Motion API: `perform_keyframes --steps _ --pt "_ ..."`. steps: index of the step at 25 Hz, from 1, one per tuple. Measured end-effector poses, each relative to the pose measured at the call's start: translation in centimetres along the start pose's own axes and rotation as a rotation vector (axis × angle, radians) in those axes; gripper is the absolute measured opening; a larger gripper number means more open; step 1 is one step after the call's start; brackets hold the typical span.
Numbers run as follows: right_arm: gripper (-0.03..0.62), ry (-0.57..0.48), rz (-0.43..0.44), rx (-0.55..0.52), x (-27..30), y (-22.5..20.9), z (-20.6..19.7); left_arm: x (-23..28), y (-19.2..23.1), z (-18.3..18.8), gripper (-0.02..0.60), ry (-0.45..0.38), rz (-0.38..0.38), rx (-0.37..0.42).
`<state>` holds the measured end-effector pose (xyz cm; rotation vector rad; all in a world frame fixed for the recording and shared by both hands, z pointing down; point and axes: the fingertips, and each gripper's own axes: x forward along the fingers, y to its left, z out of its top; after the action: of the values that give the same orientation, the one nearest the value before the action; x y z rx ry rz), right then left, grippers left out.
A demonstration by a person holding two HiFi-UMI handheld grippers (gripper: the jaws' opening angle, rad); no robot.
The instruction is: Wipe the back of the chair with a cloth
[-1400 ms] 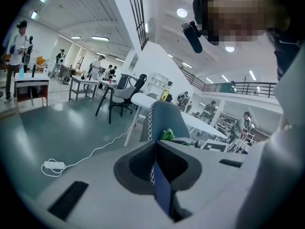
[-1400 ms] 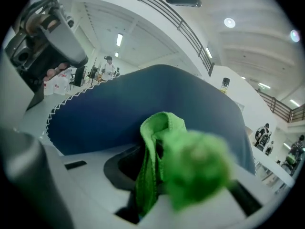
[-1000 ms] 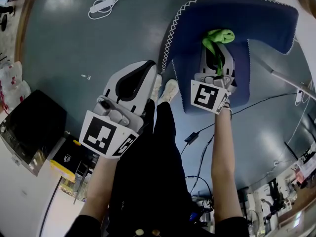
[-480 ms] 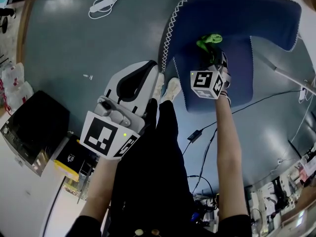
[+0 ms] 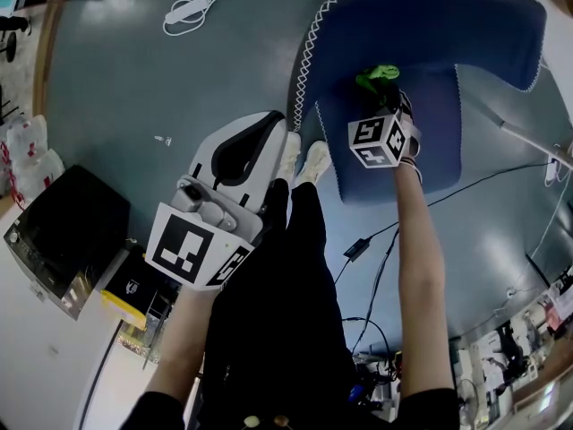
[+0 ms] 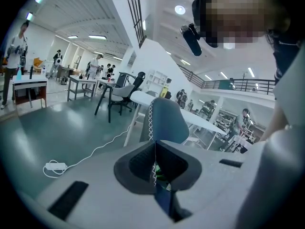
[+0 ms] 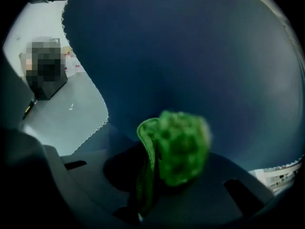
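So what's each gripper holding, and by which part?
The right gripper pinches the green cloth by a folded edge, the rest bunched ahead of it. The left gripper is shut, holding nothing.

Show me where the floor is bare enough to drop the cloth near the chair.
Widest bare floor lies left of the chair, between the power strip and the left hand-held gripper, bar one small speck. Crowded: black cables cross the floor right of the legs; a black case and yellow box sit lower left.

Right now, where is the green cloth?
The green cloth is pinched in the right gripper, at the upper right of the head view, close up to the back of the blue chair.
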<state>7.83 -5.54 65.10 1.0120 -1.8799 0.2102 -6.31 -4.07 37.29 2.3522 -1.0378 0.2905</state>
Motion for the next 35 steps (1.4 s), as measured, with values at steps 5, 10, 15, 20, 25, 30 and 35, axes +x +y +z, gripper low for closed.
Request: perform_keyframes --steps 5,10,15,20,25,30,35 --pt "0.055 -0.045 -0.078 0.083 -2.9 -1.6 0.9 0.0 -0.5 0.8 0.008 -0.011 -0.007 0.009" --pt "0.055 -0.135 -0.181 0.17 -8.3 -4.1 3.2 -0.6 -1.9 2.5 0.008 -0.031 -0.02 0.028" --pt "0.055 -0.282 -0.295 0.246 -14.7 -7.3 6.9 -1.7 -3.4 3.6 0.008 -0.041 -0.034 0.043" --pt "0.055 -0.443 -0.442 0.343 -21.3 -13.0 11.3 -2.5 -4.0 4.1 0.008 -0.047 -0.033 0.031" --pt "0.055 -0.544 -0.564 0.365 -26.5 -19.2 14.5 -2.4 -4.5 4.0 0.008 -0.041 -0.034 0.027" --pt "0.055 -0.568 -0.617 0.321 -27.9 -23.2 16.7 -2.2 -4.8 4.0 0.008 -0.045 -0.032 0.017" --pt "0.055 -0.525 -0.551 0.289 -24.0 -23.4 17.8 -2.1 -4.1 3.7 0.008 -0.038 -0.027 0.007"
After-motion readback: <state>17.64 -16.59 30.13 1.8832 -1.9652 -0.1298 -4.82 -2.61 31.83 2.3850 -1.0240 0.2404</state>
